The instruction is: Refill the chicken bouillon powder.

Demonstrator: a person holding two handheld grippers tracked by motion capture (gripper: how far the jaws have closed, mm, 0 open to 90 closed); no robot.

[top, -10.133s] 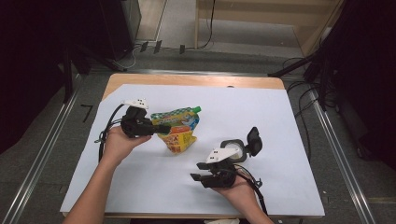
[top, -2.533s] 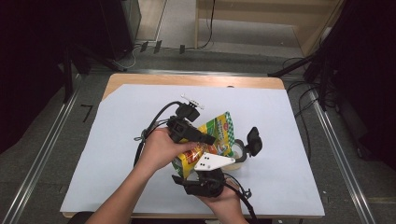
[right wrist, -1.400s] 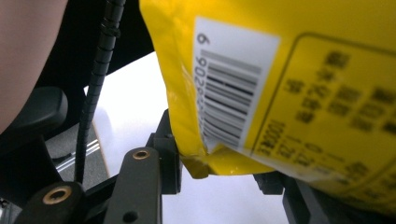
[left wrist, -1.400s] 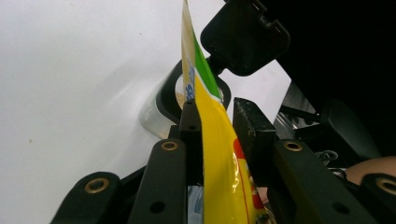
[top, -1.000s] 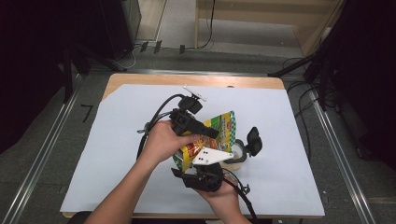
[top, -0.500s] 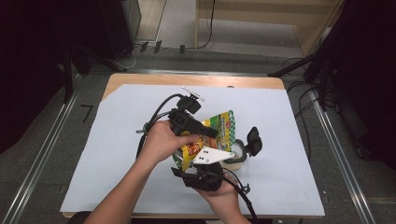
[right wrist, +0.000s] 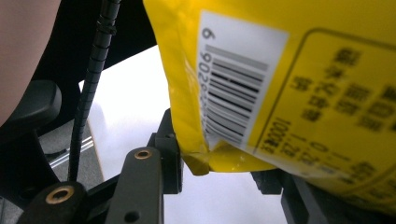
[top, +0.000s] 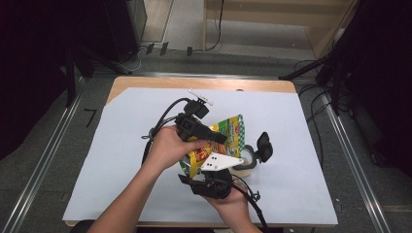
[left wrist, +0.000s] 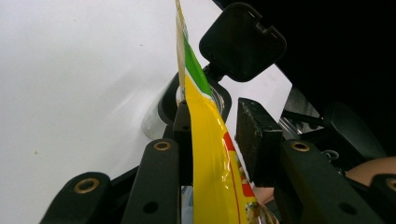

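A yellow and green pouch [top: 229, 132] stands on edge near the middle of the white sheet. My left gripper [top: 219, 137] reaches in from the left, and the pouch [left wrist: 205, 144] runs up between its jaws. One pad [left wrist: 183, 130] lies against the pouch, while the other [left wrist: 256, 135] stands off with a gap, so this gripper is open. My right gripper [top: 204, 167], under its grey plate, comes from below. In the right gripper view its pad [right wrist: 169, 149] presses the crumpled bottom corner of the pouch [right wrist: 303, 93]; the other pad is hidden behind the pouch.
A clear jar [top: 247, 156] with a black rim stands just right of the pouch, its black flip lid [top: 265, 145] open and upright. The white sheet [top: 121, 160] covers a wooden table. Black cables trail from both grippers; metal rails run along both table sides.
Since ten seconds ago my left hand has carried the pouch rightwards to the jar and the right gripper. Over the last second nothing has visibly moved.
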